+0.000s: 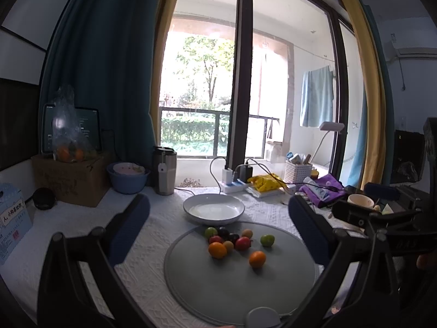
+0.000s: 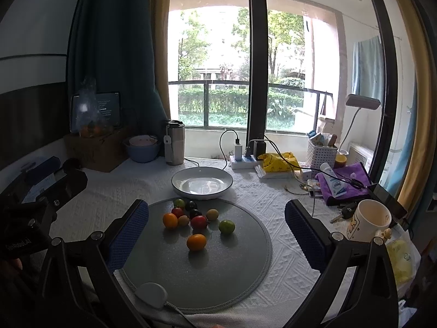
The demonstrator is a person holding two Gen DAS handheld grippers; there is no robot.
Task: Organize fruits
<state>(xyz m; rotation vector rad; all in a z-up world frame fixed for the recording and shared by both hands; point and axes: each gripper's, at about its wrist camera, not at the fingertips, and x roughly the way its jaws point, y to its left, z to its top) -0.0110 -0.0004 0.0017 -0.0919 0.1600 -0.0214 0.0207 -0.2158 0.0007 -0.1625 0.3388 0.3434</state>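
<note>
Right wrist view has the right gripper (image 2: pixel 217 220) spread wide and empty, its blue pads hanging above the near half of the round grey mat (image 2: pixel 153 270) on the desk (image 2: pixel 286 199). Straight ahead, between the fingers, lies the loose orange fruit (image 2: pixel 196 242), apart from the cluster of fruits (image 2: pixel 191 214) further on; the white bowl (image 2: pixel 202 182) sits just beyond the mat. That fruit is round, so no axis matters. Left wrist view shows the left gripper (image 1: pixel 218 222) equally wide, holding nothing, with the same orange slightly right of centre. Neither gripper looks clearly closer, though the right one seems better lined up on it
</note>
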